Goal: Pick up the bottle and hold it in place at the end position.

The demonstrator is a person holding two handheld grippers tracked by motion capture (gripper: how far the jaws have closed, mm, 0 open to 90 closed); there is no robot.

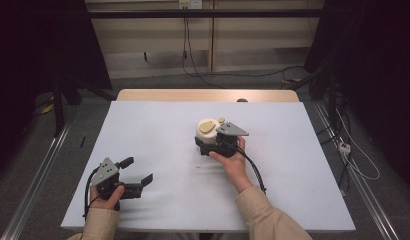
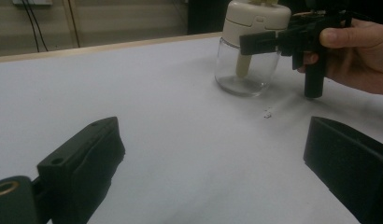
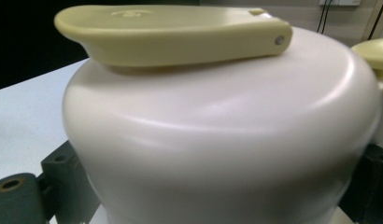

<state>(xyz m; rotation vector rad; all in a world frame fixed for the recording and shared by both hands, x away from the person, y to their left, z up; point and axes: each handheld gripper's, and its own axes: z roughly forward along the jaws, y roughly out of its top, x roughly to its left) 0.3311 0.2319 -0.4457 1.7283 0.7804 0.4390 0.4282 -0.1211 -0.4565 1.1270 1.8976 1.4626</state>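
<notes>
A clear glass jar [image 1: 207, 132] with a cream lid and a pale yellow flip tab stands near the middle of the white table [image 1: 158, 125]. My right gripper [image 1: 205, 142] comes at it from the near side, its black jaws pressed on either side of the lid [image 3: 227, 140]. The left gripper view shows the jar [image 2: 248, 70] with one right jaw across the lid and a hand behind it. My left gripper [image 1: 139, 170] rests at the table's near left, jaws wide apart and empty [image 2: 213, 154]. The yellow tab [image 3: 171, 30] lies flat on the lid.
A small pale speck [image 2: 267, 113] lies on the table just in front of the jar. A wooden strip [image 1: 208, 95] runs along the table's far edge, with a small dark round thing [image 1: 241, 100] on it. Cables and metal rails lie on the floor around the table.
</notes>
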